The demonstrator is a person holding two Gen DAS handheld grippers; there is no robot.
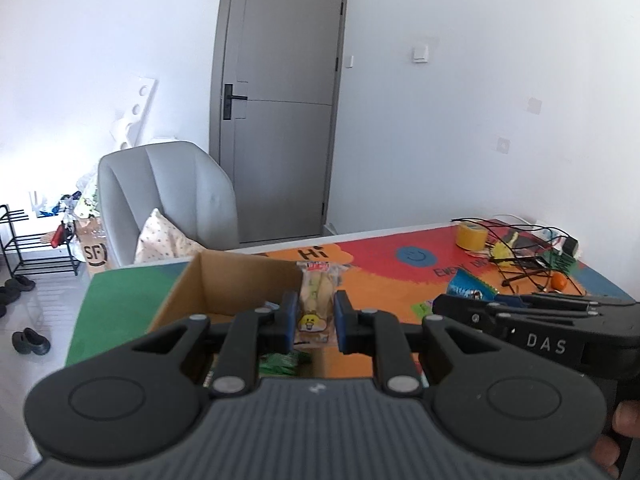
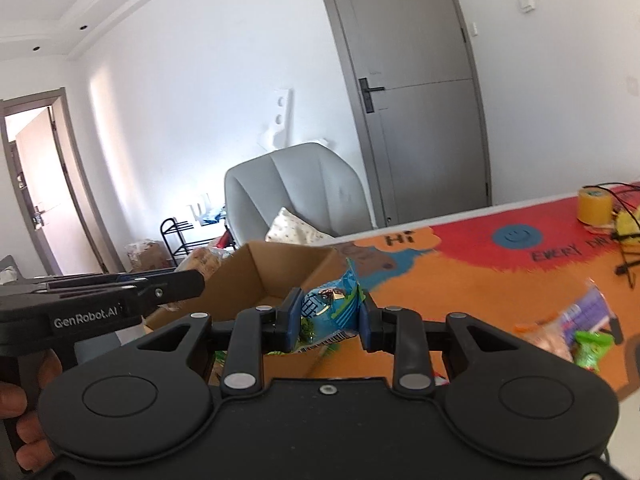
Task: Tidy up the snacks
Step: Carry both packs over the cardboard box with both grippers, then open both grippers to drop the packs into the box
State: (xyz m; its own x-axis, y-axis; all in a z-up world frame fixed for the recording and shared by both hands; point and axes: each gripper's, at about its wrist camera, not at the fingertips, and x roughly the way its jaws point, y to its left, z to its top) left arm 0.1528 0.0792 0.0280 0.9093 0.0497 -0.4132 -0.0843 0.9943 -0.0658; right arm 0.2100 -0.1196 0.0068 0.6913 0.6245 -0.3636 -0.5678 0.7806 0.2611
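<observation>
The left gripper (image 1: 315, 322) is clamping a pale snack pack (image 1: 316, 304) upright between its fingers, over the open cardboard box (image 1: 224, 280) sitting on the colorful counter (image 1: 384, 280). The right gripper (image 2: 329, 318) is squeezing a blue snack bag (image 2: 330, 308) just beside the box's near right corner. More snacks (image 2: 576, 332) are lying on the counter to the right.

White walls, grey door (image 1: 280, 100), grey armchair (image 1: 168, 200), black shoe rack (image 1: 36, 244)
</observation>
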